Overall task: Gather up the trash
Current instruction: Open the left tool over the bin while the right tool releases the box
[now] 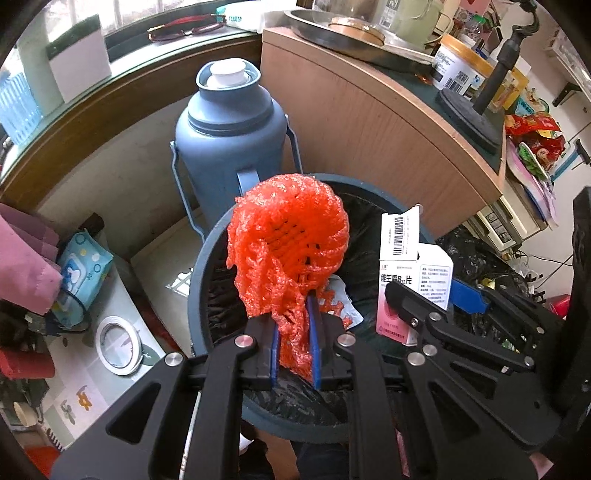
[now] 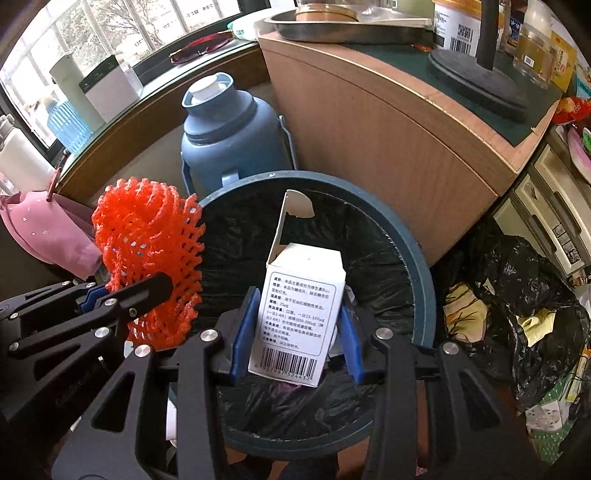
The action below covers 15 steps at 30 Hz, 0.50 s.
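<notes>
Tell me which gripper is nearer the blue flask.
Left. The left gripper, holding the red net, is on the flask's side of the bin; the right gripper is farther over.

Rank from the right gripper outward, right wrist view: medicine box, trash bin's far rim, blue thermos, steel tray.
1. medicine box: clamped in the right gripper.
2. trash bin's far rim: just beyond.
3. blue thermos: behind the bin, left.
4. steel tray: on the cabinet, top.
</notes>
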Each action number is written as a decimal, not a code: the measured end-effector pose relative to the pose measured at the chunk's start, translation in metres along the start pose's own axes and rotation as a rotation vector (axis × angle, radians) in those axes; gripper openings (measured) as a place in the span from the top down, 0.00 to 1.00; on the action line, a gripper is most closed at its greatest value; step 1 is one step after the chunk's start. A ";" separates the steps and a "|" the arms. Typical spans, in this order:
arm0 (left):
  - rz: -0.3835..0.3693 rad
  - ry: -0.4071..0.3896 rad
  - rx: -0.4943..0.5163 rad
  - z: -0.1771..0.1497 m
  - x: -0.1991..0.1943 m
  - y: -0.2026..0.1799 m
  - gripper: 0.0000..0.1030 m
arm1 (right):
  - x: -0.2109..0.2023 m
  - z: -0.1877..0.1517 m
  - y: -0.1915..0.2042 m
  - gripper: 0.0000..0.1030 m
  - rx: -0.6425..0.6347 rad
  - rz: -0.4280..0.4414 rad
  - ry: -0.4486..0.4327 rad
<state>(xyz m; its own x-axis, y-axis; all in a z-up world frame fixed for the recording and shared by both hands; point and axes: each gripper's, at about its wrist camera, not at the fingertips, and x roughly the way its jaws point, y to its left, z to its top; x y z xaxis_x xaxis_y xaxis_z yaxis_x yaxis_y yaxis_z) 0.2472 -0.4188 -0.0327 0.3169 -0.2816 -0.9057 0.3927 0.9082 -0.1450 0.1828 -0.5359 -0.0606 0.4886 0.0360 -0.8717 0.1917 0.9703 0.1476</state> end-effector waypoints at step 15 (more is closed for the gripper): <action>-0.002 0.038 0.011 0.010 0.026 -0.015 0.85 | 0.011 0.005 -0.022 0.56 0.029 0.007 0.020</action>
<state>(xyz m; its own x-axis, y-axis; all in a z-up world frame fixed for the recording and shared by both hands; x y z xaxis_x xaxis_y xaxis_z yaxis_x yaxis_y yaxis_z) 0.2584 -0.4431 -0.0497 0.2835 -0.2711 -0.9198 0.4028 0.9041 -0.1423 0.1884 -0.5580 -0.0712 0.4731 0.0475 -0.8797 0.2133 0.9627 0.1667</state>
